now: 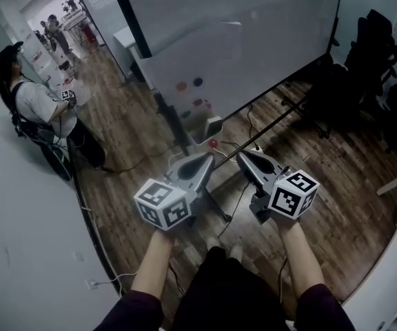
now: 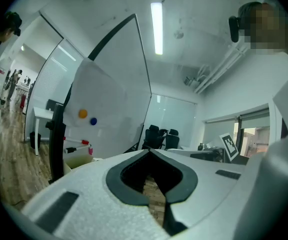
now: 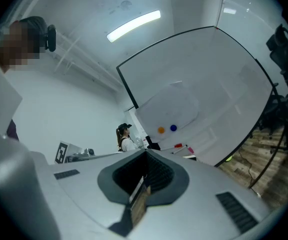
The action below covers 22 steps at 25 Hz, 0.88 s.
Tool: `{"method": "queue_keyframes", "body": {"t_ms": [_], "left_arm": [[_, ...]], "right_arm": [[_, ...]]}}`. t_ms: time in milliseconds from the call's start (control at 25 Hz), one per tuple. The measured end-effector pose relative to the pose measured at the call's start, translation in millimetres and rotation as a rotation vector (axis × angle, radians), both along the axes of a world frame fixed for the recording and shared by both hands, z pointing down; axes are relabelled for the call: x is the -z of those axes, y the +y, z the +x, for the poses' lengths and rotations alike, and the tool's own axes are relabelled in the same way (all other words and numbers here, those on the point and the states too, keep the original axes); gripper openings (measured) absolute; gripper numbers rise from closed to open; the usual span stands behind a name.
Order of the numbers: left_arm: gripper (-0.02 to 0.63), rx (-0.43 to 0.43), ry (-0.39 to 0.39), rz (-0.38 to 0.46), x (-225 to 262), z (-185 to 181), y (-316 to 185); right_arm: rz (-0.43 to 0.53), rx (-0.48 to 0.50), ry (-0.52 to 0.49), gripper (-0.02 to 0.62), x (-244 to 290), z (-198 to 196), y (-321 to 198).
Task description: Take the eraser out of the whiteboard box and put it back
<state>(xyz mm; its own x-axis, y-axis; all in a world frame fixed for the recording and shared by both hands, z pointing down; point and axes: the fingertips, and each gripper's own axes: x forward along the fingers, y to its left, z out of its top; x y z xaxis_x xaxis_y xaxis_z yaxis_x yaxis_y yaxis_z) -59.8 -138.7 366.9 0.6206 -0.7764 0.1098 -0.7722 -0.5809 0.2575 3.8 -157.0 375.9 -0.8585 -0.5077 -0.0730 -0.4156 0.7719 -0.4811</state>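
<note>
The whiteboard (image 1: 240, 40) stands on its frame ahead of me, and the pale whiteboard box (image 1: 213, 125) hangs at its lower edge. In the left gripper view the box (image 2: 79, 159) shows cream-coloured below red markers (image 2: 76, 146). I cannot make out the eraser in any view. My left gripper (image 1: 209, 158) is shut and holds nothing, a short way in front of the box. Beside it my right gripper (image 1: 242, 154) also looks shut and empty. Both point level at the board. The left jaws (image 2: 149, 151) and right jaws (image 3: 145, 153) meet at their tips.
Red (image 1: 181, 86) and blue (image 1: 197, 81) magnets stick to the board. A person (image 1: 36, 109) with grippers stands at the left by a glass wall. Black office chairs (image 1: 378, 54) crowd the right. Cables and the board's stand (image 1: 174, 126) lie on the wood floor.
</note>
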Motion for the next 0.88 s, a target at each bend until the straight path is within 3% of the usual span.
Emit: {"method": "queue_keyframes", "body": {"t_ms": [560, 880], "left_arm": [[0.005, -0.009, -0.001, -0.012, -11.4, -29.5, -69.1], [0.005, -0.031, 0.006, -0.062, -37.6, -46.8, -111.7]], "right_arm": [[-0.018, -0.012, -0.003, 0.003, -9.0, -29.2, -65.2], [-0.055, -0.029, 0.005, 0.003, -27.2, -49.4, -103.8]]}}
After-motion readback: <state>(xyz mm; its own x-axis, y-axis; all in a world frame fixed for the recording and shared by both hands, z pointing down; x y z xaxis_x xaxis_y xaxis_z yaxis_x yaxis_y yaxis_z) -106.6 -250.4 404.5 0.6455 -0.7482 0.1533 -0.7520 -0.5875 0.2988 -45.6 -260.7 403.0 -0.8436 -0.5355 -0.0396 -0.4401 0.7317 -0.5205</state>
